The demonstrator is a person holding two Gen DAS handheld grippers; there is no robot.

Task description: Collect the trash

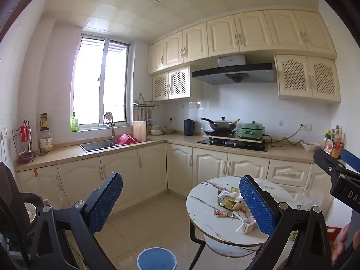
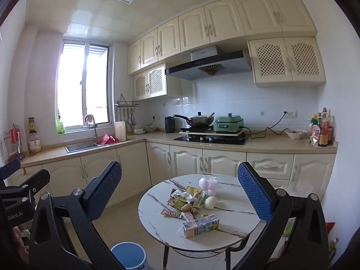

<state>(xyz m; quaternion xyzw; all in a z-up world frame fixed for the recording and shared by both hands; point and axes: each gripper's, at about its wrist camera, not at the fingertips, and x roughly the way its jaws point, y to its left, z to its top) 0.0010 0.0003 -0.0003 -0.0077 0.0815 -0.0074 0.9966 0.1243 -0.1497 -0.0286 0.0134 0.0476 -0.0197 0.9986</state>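
Trash lies untouched on the round bench; both tools, left and right, gape empty; next, reach the carton.

Cream cabinets line white-tiled walls; a bright window lights the pale tiled floor.

From where I'm steering, the round table sits dead ahead at 12 o'clock, trash bunched mid-top: a milk carton nearest me, an egg behind it, a plastic bag behind that, wrappers toward 10. A bucket stands on the floor at the table's 8 o'clock. The sink is at 10 on the counter, the stove behind the table.
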